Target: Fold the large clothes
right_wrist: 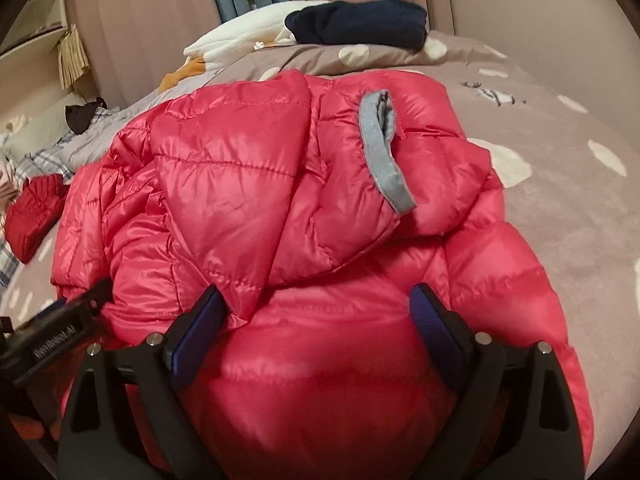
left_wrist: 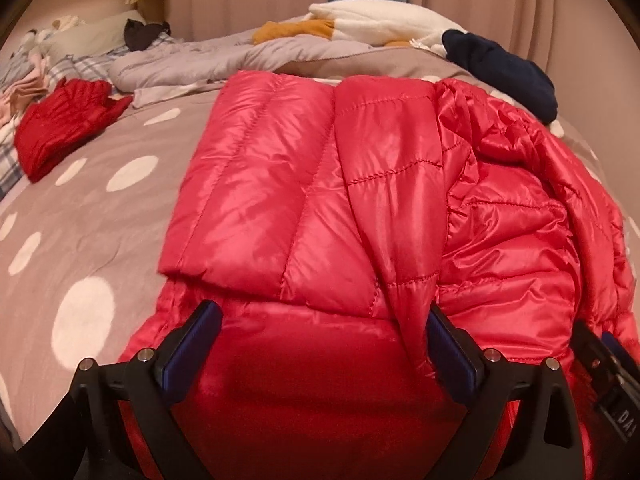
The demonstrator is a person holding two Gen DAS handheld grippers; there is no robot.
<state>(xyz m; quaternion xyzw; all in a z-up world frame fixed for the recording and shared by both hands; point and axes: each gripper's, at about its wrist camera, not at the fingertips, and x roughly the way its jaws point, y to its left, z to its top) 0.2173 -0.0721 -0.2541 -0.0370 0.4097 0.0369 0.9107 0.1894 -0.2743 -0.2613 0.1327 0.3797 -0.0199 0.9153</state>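
Polka-dot bedspread under red puffer jacket.

The red jacket's near hem runs off the bottom edge in both views, and its bulk hides the bed beneath.

I count one big red jacket under my two grippers, left and right. On the bed beyond the jacket lie one small red garment, one navy garment, one white blanket and one mustard cloth. The jacket shows one grey cuff.
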